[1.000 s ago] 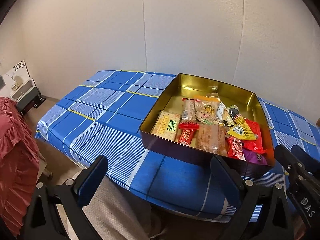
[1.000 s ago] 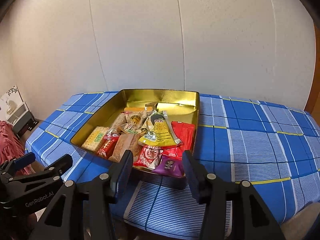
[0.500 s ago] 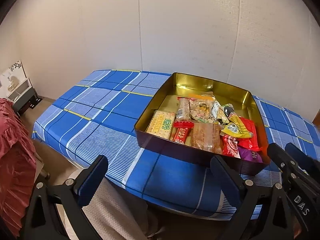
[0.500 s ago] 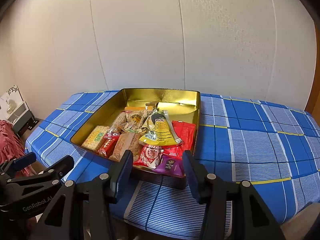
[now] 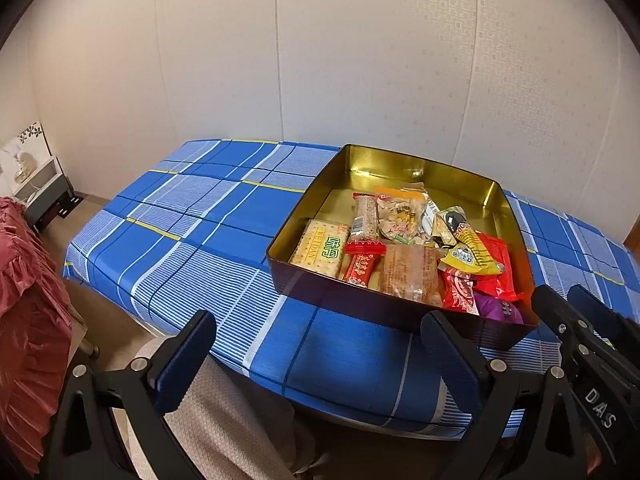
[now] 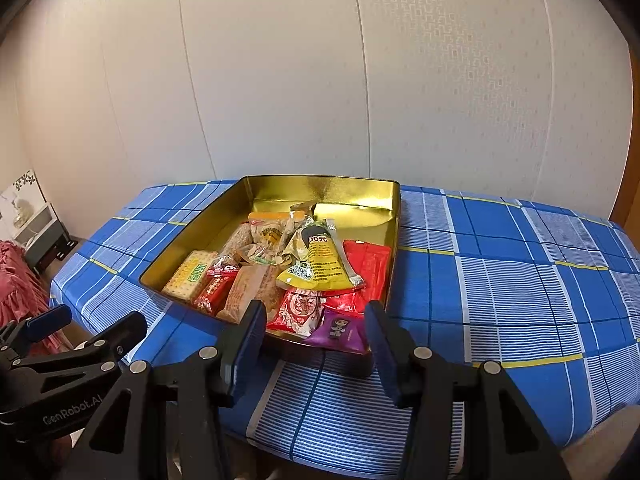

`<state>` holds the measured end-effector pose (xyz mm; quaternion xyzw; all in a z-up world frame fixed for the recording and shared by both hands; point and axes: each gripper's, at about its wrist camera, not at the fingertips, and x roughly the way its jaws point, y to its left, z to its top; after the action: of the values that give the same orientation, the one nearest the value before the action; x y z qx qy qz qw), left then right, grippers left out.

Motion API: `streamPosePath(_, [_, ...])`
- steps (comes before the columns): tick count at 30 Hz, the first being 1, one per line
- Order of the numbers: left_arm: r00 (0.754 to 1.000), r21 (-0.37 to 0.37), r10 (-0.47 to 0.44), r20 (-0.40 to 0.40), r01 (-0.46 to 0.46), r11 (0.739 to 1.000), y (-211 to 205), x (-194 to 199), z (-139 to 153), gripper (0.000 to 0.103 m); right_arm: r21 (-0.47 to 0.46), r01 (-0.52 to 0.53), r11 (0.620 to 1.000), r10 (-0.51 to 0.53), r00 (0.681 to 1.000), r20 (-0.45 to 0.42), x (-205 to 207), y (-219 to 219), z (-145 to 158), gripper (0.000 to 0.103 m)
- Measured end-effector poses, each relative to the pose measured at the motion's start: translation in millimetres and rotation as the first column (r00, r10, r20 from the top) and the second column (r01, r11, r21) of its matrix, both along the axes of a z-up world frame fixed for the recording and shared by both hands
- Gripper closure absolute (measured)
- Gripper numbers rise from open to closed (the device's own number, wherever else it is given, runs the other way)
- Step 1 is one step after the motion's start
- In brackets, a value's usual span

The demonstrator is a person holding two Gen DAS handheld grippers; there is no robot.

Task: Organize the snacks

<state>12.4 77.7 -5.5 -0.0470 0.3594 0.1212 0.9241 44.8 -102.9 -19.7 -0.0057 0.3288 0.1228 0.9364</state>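
Note:
A gold tin tray (image 5: 404, 162) (image 6: 320, 188) sits on the blue checked tablecloth and holds several snack packets. Among them are a cracker pack (image 5: 320, 246) (image 6: 190, 274), a yellow pouch (image 5: 470, 254) (image 6: 320, 262), a red packet (image 6: 370, 260) and a purple packet (image 6: 340, 330) (image 5: 500, 310). My left gripper (image 5: 316, 354) is open and empty, low before the table's near edge, left of the tray. My right gripper (image 6: 316, 350) is open and empty, just in front of the tray's near wall.
The table (image 5: 192, 216) (image 6: 520, 264) stands against a pale wall. A red ruffled cloth (image 5: 28, 304) and a small white shelf (image 5: 36, 184) are at the far left. A grey-clothed lap (image 5: 224, 424) lies under the left gripper.
Both grippers have eased back and up a little from the table; the tray looks slightly farther. Both stay open and empty.

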Motion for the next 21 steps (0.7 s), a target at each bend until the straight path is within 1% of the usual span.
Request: streamPosePath(21, [1.0, 0.005, 0.004, -0.006, -0.004, 1.0, -2.1, 0.3, -2.3, 0.0, 0.013, 0.006, 1.0, -0.006, 1.0, -0.006, 1.0, -0.6, -1.1, 0.051])
